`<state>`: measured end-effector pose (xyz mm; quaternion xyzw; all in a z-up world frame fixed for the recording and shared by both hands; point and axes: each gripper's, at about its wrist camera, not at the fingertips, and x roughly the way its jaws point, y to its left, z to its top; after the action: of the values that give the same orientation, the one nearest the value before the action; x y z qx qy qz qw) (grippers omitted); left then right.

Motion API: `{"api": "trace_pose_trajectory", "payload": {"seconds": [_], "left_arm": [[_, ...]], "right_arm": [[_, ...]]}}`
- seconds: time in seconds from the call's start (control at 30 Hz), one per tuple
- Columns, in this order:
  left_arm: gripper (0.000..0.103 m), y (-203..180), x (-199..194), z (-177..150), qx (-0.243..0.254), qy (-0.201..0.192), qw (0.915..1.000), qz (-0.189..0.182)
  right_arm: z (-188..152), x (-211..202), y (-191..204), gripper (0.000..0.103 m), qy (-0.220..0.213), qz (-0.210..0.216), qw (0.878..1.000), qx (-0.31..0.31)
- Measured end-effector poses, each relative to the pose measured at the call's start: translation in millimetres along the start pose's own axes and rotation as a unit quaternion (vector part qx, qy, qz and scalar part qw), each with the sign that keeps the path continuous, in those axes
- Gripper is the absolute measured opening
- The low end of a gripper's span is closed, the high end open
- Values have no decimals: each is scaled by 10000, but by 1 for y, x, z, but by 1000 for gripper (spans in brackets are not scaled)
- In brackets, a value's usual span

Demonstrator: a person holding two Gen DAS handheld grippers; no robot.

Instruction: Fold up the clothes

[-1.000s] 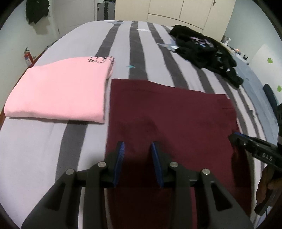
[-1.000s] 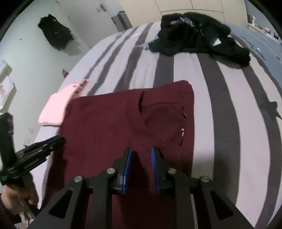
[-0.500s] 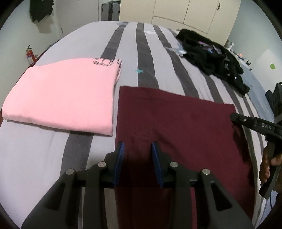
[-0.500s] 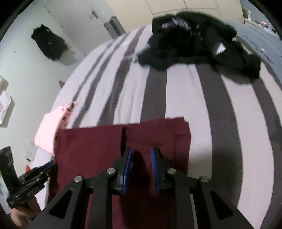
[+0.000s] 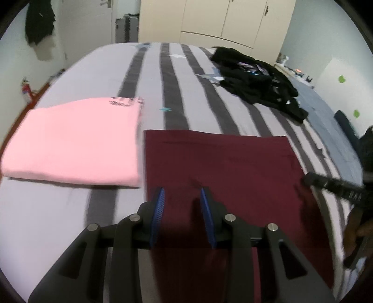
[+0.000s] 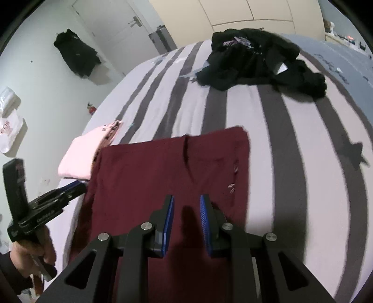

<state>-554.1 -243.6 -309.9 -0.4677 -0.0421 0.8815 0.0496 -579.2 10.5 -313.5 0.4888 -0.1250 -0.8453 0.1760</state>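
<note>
A maroon garment (image 5: 221,163) lies flat on the striped bed (image 5: 105,77), its near part running under both grippers. My left gripper (image 5: 181,193) hovers over its near left part, open, blue pads apart with nothing between them. My right gripper (image 6: 186,200) hovers over the near right part of the same maroon garment (image 6: 151,174), also open and empty. Each gripper shows in the other's view: the right gripper (image 5: 338,186) at the garment's right edge, the left gripper (image 6: 77,186) at its left edge, held by a hand (image 6: 30,251).
A folded pink garment (image 5: 74,142) lies just left of the maroon one. A heap of black clothes (image 5: 254,81) sits at the bed's far right. Beyond the bed stand a wardrobe (image 5: 221,18) and a suitcase (image 5: 127,30). A dark garment (image 6: 74,53) hangs on the wall.
The right gripper swung toward the garment's far edge half a second ago and has drawn back. The left gripper's view shifted only slightly. Both sets of jaws keep the same gap.
</note>
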Motion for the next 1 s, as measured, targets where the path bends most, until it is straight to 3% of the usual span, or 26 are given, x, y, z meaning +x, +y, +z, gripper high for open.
{"api": "trace_pose_trajectory", "payload": {"seconds": [0.13,0.2,0.3,0.5,0.53,0.6,0.83,0.93,1.0], "left_arm": [[29,3,27,0,69,380,9985,387],[29,5,27,1,-17,373,9984,421],[29,10,13,1,-127,217,9985,477],[29,35,-35,-30,-739,203,9958,505],[29,38,-45,-40,-836,231,9952,450],[29,45,-68,-65,-879,286,9950,377],[29,21,-118,-136,-643,635,9956,249],[46,10,-133,-153,-438,537,9969,361],[50,5,-136,-162,-348,546,9976,252]], "right_arm": [[-11,15,-2,21,84,29,9998,163],[-15,25,-4,21,74,6,9998,203],[-13,29,0,21,-31,-95,9999,54],[-19,-14,13,21,-345,-253,9991,10],[-29,-25,16,24,-370,-312,9988,4],[-50,-46,22,39,-400,-421,9983,-3],[-144,-95,26,40,81,-831,9964,149],[-171,-111,20,40,162,-909,9951,364],[-184,-117,16,40,210,-977,9940,451]]}}
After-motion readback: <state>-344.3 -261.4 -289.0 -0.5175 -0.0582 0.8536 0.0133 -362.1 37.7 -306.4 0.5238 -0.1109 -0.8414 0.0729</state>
